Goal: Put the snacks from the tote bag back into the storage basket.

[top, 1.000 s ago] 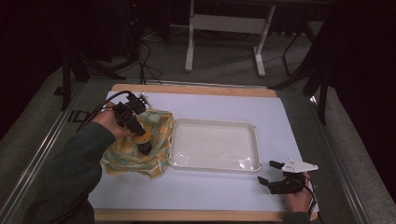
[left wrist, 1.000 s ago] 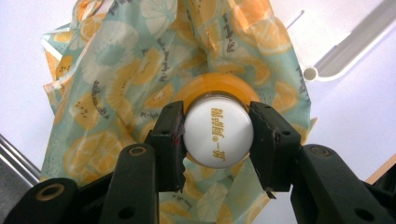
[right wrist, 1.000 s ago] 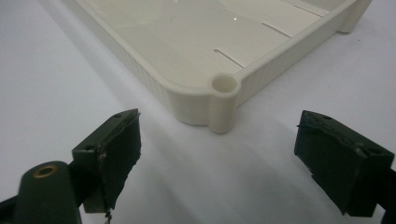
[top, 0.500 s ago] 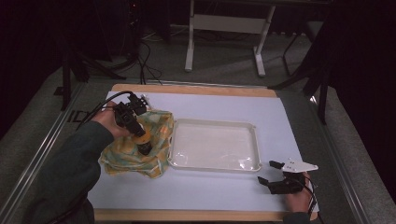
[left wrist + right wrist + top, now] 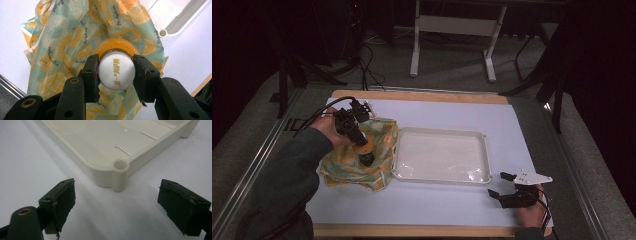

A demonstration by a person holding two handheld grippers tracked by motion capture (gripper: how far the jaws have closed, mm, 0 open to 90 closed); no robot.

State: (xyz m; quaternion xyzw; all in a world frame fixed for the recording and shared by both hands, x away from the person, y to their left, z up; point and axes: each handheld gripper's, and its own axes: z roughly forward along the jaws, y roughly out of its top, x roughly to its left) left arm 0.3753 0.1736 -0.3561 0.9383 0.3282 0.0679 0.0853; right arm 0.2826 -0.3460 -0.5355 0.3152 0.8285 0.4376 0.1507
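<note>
A: How is the high view lit?
B: Dimly. Only the white table sheet (image 5: 432,200) reads bright; the surroundings sink into near black, with coarse grain.

A: And the left gripper view?
B: Evenly bright. The white bottle cap (image 5: 117,72) is nearly overexposed, and the patterned cloth (image 5: 62,45) is sharp. The jaws at the bottom edge look enlarged.

A: The right gripper view?
B: Soft light from above. The tray (image 5: 120,165) casts a faint shadow toward the camera; its far end blurs.

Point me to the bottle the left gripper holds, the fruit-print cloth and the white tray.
bottle (image 5: 117,72), left gripper view, on its white cap.
fruit-print cloth (image 5: 57,45), left gripper view, on its spread fabric.
white tray (image 5: 482,155), high view, on its right rim.
</note>
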